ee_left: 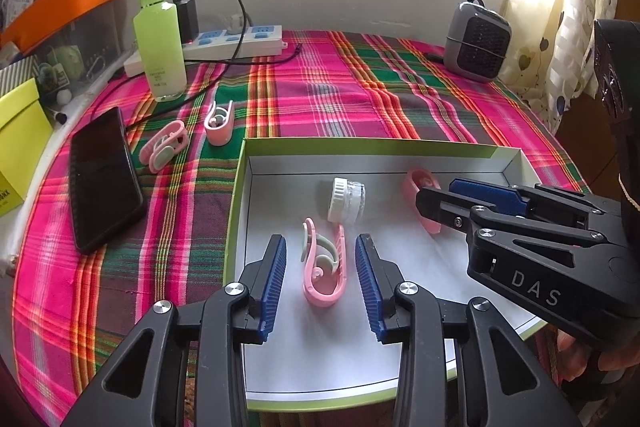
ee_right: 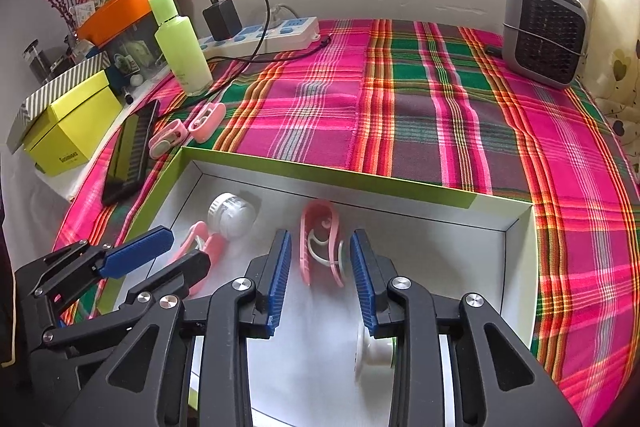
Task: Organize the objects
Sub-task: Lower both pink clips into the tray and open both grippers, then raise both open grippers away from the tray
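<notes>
We note the left gripper (ee_left: 320, 279) above the shallow white cardboard tray with green rim (ee_left: 236, 203). Its blue ribbed fingers (ee_left: 274, 283) stand parted, clear of the pink plastic clip with grey spring (ee_left: 326, 267) lying between them: released. At its 12 o'clock lies a small white-capped clear jar (ee_left: 346, 201). The right gripper (ee_right: 318, 279) also has parted fingers (ee_right: 280, 279); a second pink clip (ee_right: 322, 243) lies between them, pads not pressing. Two more pink clips (ee_left: 164, 147) rest on the plaid-covered bench (ee_left: 360, 95), at the tray's 10 o'clock.
</notes>
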Tool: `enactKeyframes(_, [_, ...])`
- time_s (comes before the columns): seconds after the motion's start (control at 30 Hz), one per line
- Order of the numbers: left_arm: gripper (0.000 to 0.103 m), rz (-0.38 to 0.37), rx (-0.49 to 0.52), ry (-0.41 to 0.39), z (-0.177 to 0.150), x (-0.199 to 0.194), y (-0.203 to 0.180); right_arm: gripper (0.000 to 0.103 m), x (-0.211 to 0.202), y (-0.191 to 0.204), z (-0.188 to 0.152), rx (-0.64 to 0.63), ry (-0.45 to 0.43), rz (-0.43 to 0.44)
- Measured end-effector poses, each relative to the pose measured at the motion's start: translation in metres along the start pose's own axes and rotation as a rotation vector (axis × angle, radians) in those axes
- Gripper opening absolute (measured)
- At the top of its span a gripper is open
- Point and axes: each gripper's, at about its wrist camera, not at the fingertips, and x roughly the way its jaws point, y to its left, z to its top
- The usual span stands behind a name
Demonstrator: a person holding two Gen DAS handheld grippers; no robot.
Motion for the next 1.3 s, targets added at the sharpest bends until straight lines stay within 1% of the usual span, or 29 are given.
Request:
enactKeyframes(0.17, [0.034,-0.001,0.008,-0.014,-0.001,-0.007,-0.002,0.032,-0.007,0.003,-0.003,-0.009,-0.019,-0.003])
enactKeyframes(0.27, [0.034,0.021,0.019,-0.029,-0.003,-0.012,-0.003,0.032,-0.015,0.006,-0.005,-0.032,-0.038,-0.016])
enactKeyframes(0.33, [0.034,0.013,0.014,-0.032,-0.005,-0.016,-0.002,0.032,-0.021,0.008,-0.007,-0.043,-0.052,-0.021])
enactKeyframes(0.77, [0.035,0.024,0.019,-0.065,-0.021,-0.039,-0.005,0.032,-0.049,0.011,-0.029,-0.043,-0.090,-0.027])
enactKeyframes(1.23, [0.035,0.011,0.024,-0.086,-0.038,-0.061,-0.010,0.032,-0.074,0.015,-0.053,-0.036,-0.124,-0.046])
enactKeyframes(1.3, [0.035,-0.003,0.017,-0.097,-0.041,-0.066,-0.009,0.032,-0.078,0.016,-0.057,-0.035,-0.130,-0.044])
